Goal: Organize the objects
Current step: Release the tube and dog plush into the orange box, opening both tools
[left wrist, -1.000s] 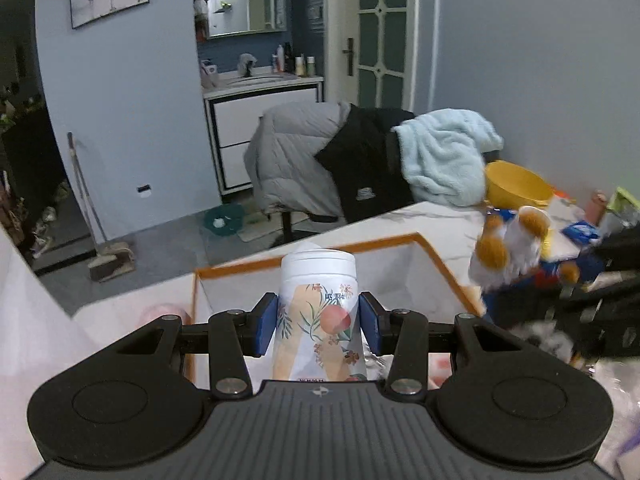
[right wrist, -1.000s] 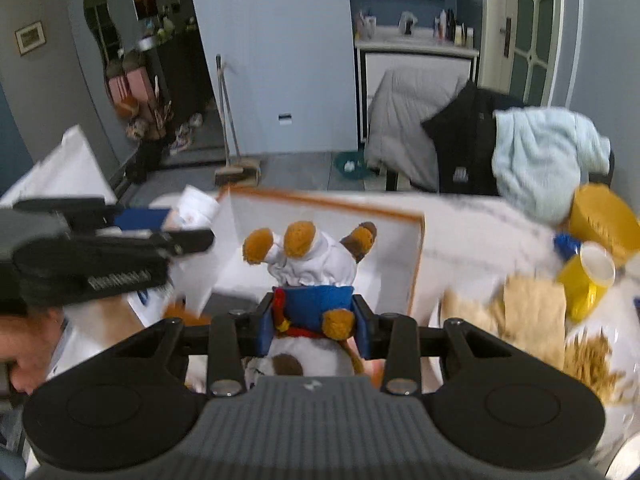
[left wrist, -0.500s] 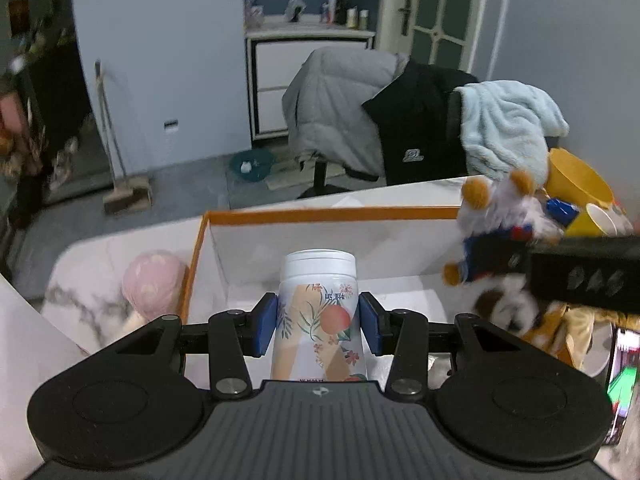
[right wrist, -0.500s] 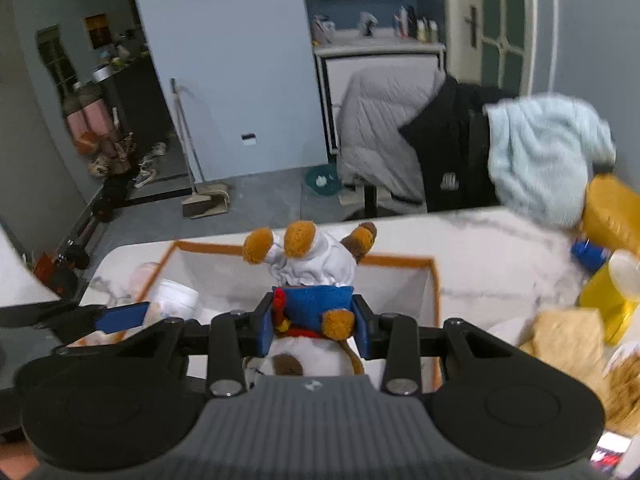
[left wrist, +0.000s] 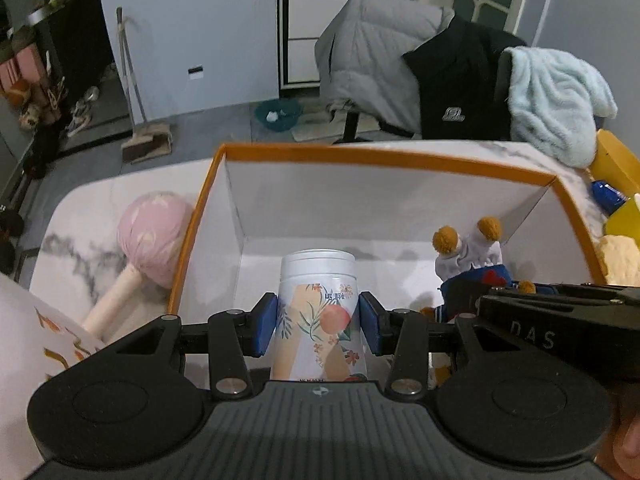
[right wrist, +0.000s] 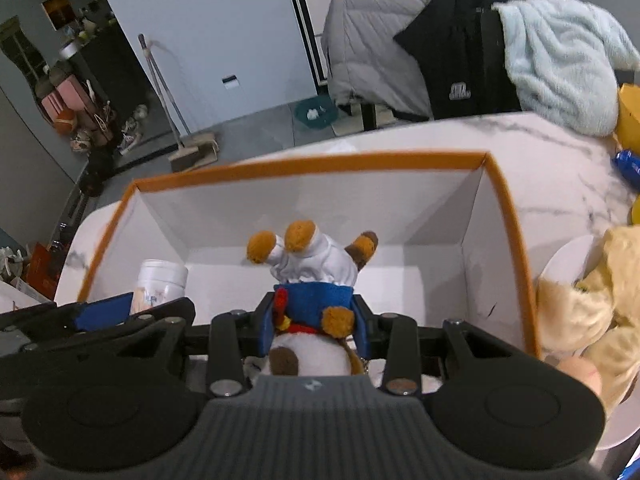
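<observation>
Ahead of me the desk [left wrist: 100, 196] has a white marble top with grey veins. Beyond its far edge stands a chair [left wrist: 352, 120] draped with a grey quilted coat [left wrist: 368, 44], a black jacket [left wrist: 460, 80] and a pale blue towel [left wrist: 556, 96]. A broom [left wrist: 136, 92] leans on the light blue wall [left wrist: 192, 20]; the floor [left wrist: 224, 124] is grey.

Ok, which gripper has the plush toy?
The right gripper, clamping the plush bear upside down; the left gripper holds the floral white bottle.
</observation>
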`<state>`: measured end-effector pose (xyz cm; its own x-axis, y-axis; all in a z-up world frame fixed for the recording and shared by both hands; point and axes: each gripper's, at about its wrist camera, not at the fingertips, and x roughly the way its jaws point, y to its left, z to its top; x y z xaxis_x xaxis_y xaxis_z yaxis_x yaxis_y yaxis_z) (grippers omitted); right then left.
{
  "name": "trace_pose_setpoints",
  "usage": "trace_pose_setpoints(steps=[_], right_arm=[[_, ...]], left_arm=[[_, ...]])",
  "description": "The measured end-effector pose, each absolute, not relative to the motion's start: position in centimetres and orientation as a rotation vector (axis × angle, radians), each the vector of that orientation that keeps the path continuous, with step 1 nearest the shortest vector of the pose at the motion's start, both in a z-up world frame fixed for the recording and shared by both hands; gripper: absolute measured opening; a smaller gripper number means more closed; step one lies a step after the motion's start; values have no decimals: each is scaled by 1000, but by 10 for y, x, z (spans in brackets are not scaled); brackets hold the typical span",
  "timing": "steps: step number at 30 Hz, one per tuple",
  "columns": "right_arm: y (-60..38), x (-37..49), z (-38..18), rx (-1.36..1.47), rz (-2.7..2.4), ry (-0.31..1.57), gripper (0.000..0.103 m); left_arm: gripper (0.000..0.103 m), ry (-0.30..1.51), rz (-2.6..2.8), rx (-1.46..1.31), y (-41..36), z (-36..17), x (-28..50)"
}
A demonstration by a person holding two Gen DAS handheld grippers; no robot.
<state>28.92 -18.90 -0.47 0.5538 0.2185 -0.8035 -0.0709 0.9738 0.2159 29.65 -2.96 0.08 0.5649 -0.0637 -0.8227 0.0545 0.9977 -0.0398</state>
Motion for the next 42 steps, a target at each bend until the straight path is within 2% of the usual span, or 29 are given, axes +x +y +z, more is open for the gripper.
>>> trace_pose_setpoints(steps=[4, 10, 17, 27, 42], right_arm=[[-186, 287, -11, 150, 178, 969, 40], [-182, 288, -15, 103, 186, 952, 49], [-194, 283, -12, 126, 174, 946, 51], [-206, 270, 7, 112, 173, 923, 51], [-220, 226, 66, 3, 158, 830, 51]], left_arm=[[52, 997, -60, -25, -23, -12, 294], [52, 996, -75, -37, -19, -11, 293], [71, 959, -84, -20, -24, 3, 288], [71, 927, -96, 14, -19, 28, 277], [71, 820, -118, 39, -7, 89, 233]])
